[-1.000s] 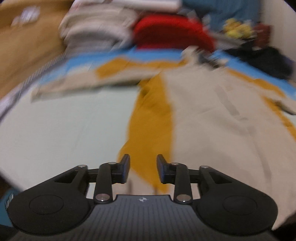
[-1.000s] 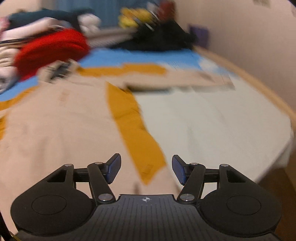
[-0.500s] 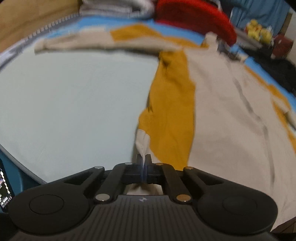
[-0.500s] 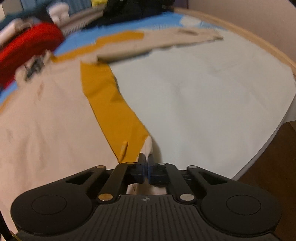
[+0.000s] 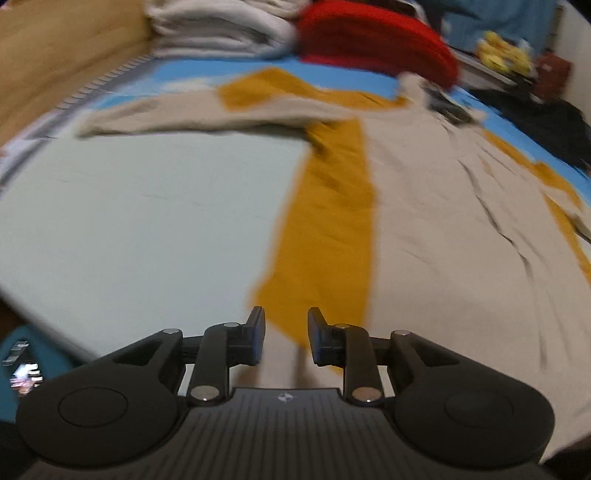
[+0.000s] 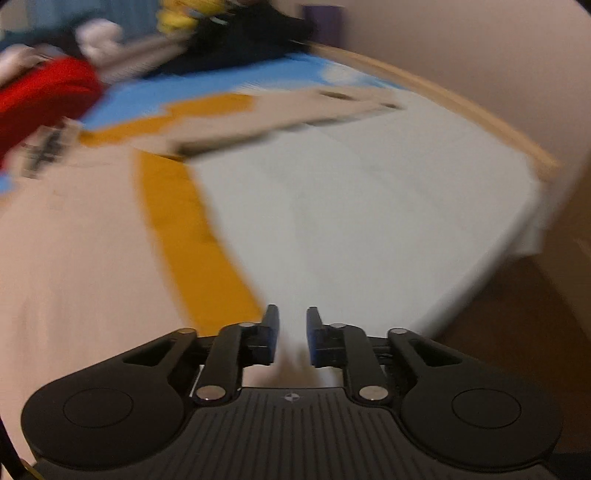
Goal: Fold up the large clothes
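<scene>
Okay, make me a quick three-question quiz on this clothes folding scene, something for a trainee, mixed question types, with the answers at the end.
1. True or false: the left gripper is clamped shut on the hem.
2. The panels down the sides of the beige garment are: A) mustard B) green C) purple.
3. What is the red item beyond the garment lying on?

Key: 1 false, its jaws stand apart, having just been opening, over the hem. 2 A. 3 The bed.

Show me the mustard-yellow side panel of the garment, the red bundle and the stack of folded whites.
mustard-yellow side panel (image 5: 328, 229), left wrist view, middle of the strip.
red bundle (image 5: 373, 40), left wrist view, its top.
stack of folded whites (image 5: 218, 29), left wrist view, front edges.
</scene>
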{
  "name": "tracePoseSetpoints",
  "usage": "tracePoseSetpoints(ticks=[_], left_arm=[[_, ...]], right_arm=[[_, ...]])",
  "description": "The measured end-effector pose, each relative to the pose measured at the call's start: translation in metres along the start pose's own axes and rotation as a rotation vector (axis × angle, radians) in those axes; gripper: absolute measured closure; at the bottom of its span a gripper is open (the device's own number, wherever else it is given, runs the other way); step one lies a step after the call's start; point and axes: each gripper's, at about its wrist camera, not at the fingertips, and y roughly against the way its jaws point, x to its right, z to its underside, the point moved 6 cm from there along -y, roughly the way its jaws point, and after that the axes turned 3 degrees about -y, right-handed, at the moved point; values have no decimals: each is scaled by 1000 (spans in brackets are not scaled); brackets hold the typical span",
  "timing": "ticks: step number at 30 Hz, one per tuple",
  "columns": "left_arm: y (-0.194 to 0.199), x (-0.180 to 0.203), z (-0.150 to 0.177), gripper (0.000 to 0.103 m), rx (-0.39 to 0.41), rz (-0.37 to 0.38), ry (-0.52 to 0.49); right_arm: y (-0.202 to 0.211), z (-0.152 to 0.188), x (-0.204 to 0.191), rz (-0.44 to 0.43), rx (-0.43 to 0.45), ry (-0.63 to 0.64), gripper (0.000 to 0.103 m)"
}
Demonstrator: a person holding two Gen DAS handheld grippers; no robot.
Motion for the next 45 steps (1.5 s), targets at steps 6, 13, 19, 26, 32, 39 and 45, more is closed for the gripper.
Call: tracePoseSetpoints(ticks=[6, 13, 19, 26, 32, 39, 45], left_arm=[[-14, 13, 14, 74, -121, -6, -10], [64, 19, -72, 41, 239, 39, 21], [38, 18, -213, 34, 419, -8, 1], [-32, -25, -259, 23, 466, -62, -7], [-73, -75, -265, 22, 452, -197, -29], [-149, -180, -242, 33, 295, -286, 164], [-183, -257, -237, 47, 270, -322, 263]], right_arm=[[-39, 24, -28, 54, -163, 133, 64], [21, -24, -72, -117, 173, 172, 61], [49, -53, -98, -198, 349, 153, 62], [98, -84, -127, -306, 550, 243, 49], [97, -135, -231, -496, 633, 339, 30], [25, -115, -309, -693, 363, 365, 30], [14, -99, -328, -713, 252, 440, 37]])
